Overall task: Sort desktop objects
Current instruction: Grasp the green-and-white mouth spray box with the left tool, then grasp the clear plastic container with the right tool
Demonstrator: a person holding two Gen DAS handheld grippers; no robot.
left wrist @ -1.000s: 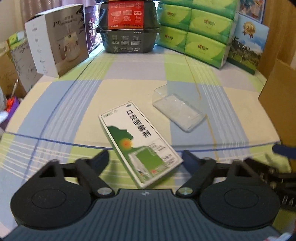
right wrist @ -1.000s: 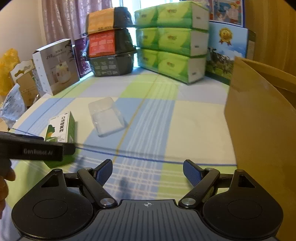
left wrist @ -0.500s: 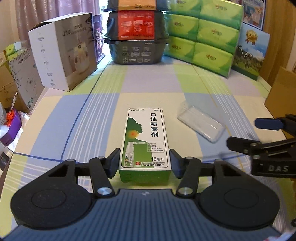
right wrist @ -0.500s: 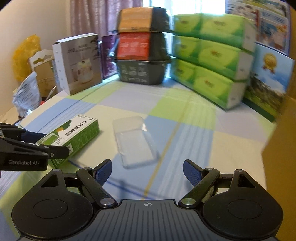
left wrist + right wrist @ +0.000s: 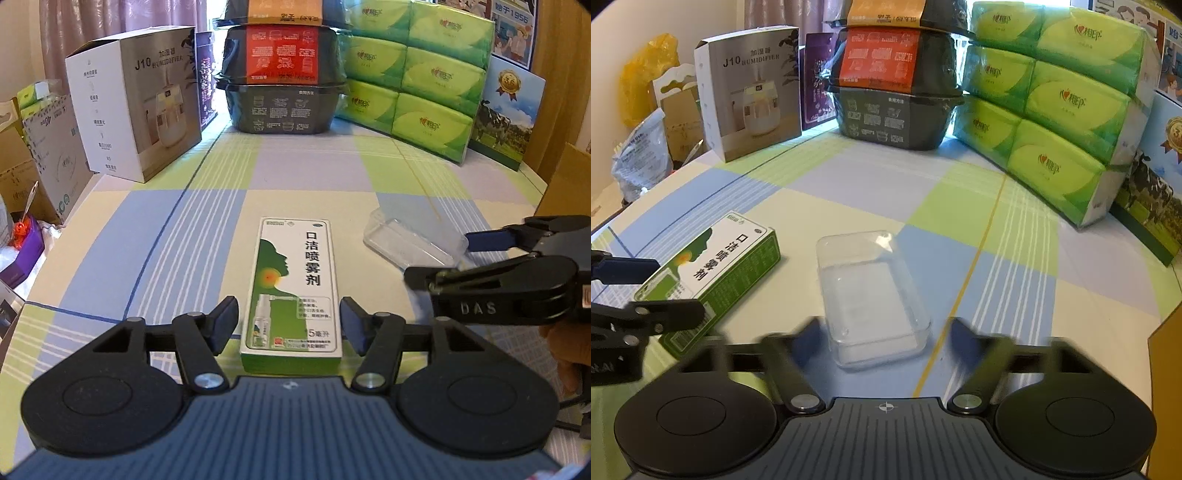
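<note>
Your left gripper [image 5: 289, 322] is open, and its two fingers stand on both sides of the near end of the green and white mouth spray box [image 5: 294, 288]. A small gap shows on each side, so the pads do not touch the box. The box lies flat on the checked tablecloth [image 5: 155, 236], with its long side pointing away from you.

Your right gripper [image 5: 882, 338] is also open, about as wide as the left one. Its fingers are blurred in the right wrist view. Between them lies the near end of the clear plastic tray [image 5: 870, 295], flat on the cloth; I cannot tell if the fingers touch it. In the left wrist view the tray sits to the right of the spray box, a little apart from it, and your right gripper reaches to it from the right edge.

At the far side of the table stand a humidifier box [image 5: 140, 110], stacked black food containers [image 5: 284, 77] and green tissue packs [image 5: 424, 70]. A brown cardboard box [image 5: 1167, 387] shows at the right edge.
</note>
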